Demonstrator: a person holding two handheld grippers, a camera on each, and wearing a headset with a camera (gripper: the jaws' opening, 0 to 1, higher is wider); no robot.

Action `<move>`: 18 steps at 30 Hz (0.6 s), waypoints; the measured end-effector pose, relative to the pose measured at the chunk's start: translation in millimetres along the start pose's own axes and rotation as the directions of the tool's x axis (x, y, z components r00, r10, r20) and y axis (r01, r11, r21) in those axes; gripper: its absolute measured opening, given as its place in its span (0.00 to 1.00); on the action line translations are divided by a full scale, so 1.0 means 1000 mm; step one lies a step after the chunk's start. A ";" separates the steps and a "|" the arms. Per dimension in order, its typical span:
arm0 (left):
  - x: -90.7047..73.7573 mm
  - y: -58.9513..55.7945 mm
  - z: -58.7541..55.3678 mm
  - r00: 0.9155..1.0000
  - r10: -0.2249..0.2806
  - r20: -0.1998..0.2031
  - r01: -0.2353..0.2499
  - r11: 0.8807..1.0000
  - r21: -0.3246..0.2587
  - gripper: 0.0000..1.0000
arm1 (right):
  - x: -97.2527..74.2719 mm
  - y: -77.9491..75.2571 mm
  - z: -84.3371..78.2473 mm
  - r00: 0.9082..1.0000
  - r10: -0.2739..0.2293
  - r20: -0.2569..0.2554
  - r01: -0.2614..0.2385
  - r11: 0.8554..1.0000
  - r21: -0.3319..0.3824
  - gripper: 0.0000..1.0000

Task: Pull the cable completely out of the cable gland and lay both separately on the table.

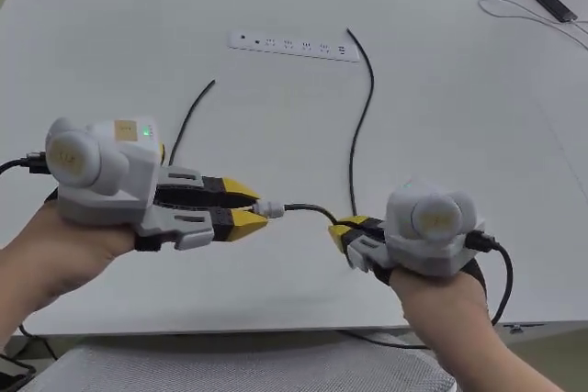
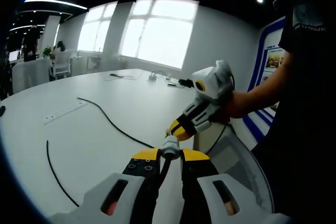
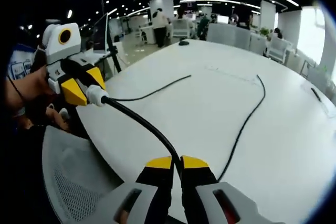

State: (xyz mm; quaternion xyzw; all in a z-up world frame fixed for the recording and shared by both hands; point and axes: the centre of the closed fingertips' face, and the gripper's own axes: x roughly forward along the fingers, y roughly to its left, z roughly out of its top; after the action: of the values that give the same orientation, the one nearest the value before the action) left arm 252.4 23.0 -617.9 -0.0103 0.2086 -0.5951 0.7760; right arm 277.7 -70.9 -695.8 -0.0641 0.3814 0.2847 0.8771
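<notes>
A small white cable gland [image 1: 268, 208] sits between the yellow tips of my left gripper [image 1: 250, 207], which is shut on it just above the table's front edge. A black cable [image 1: 308, 209] leaves the gland to the right and enters my right gripper [image 1: 342, 229], shut on it a short way off. Beyond that the cable [image 1: 360, 117] runs up across the table. The left gripper view has the gland [image 2: 169, 146] at the jaw tips of the left gripper [image 2: 169, 154]. In the right gripper view the right gripper [image 3: 177, 162] pinches the cable [image 3: 142, 124], which leads to the gland [image 3: 96, 95].
A white power strip [image 1: 294, 46] lies at the back of the white table [image 1: 441, 135]. A black device [image 1: 551, 2] with a thin white wire lies at the far right. Another black cable stretch [image 1: 188, 121] lies at the left. A grey mesh chair [image 1: 248, 369] stands under the front edge.
</notes>
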 end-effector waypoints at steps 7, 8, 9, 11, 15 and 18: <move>0.002 -0.002 -0.002 1.000 -0.005 -0.009 0.004 1.000 -0.007 0.15 | -0.002 0.003 -0.004 1.000 0.006 0.002 -0.006 1.000 -0.018 0.00; 0.002 -0.003 -0.002 1.000 -0.005 -0.008 0.005 1.000 -0.010 0.15 | -0.002 0.004 -0.004 1.000 0.008 0.008 -0.008 1.000 -0.027 0.00; 0.001 -0.003 -0.001 1.000 -0.007 -0.005 0.007 1.000 -0.023 0.15 | -0.004 0.005 -0.003 1.000 0.009 0.012 -0.009 0.999 -0.045 0.00; 0.000 -0.001 -0.002 1.000 -0.002 -0.006 0.002 1.000 -0.027 0.15 | -0.007 0.009 0.000 0.999 0.027 0.029 -0.025 0.997 -0.068 0.01; -0.003 0.000 -0.003 1.000 0.005 -0.012 -0.005 0.999 -0.032 0.15 | -0.013 0.011 0.003 0.999 0.031 0.043 -0.028 0.997 -0.072 0.01; -0.004 0.002 -0.004 1.000 0.012 -0.013 -0.012 0.999 -0.032 0.15 | -0.014 0.012 0.003 0.998 0.034 0.046 -0.031 0.997 -0.074 0.02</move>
State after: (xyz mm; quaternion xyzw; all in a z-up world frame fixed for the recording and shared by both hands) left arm 251.7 28.2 -620.5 -0.0176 0.2229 -0.5872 0.7780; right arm 265.4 -66.4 -682.3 -0.0832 0.3509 0.3141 0.8782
